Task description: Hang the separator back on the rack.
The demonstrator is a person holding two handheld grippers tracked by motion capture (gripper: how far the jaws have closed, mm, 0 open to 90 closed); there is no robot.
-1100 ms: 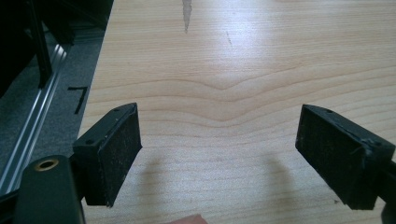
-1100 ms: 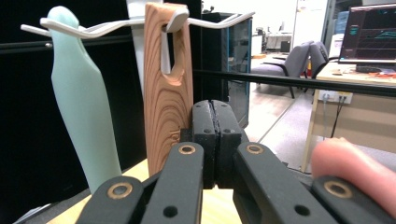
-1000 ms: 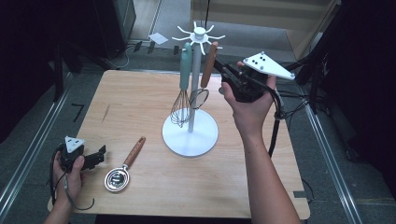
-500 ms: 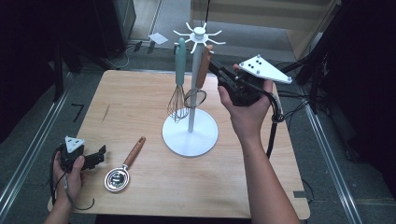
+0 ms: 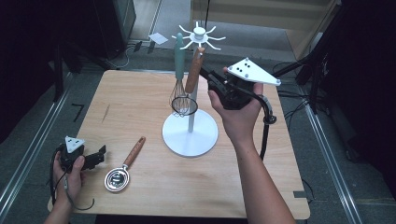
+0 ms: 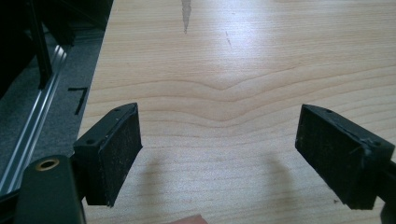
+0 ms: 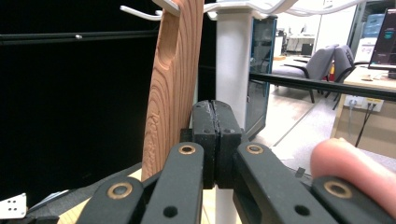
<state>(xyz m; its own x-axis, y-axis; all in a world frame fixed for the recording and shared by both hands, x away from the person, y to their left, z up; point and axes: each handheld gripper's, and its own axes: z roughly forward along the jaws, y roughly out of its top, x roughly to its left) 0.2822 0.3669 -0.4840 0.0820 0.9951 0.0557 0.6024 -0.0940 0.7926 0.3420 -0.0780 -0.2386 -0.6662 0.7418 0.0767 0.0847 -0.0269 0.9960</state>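
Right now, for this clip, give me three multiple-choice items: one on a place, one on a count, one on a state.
1. Where does the strainer with the wooden handle hang?
A. on the white rack
B. on the table edge
C. in the left gripper

2. How many utensils hang on the rack?
A. one
B. two
C. four

3. How do the right gripper's jaws stand?
A. wide open
B. shut on the whisk
C. shut, pads together, beside the wooden handle

Answers:
1 A: its handle hooks on a rack arm.
2 B: the whisk and the strainer hang there; the spoon lies on the table.
3 C: the right gripper view shows the pads meeting with nothing between.
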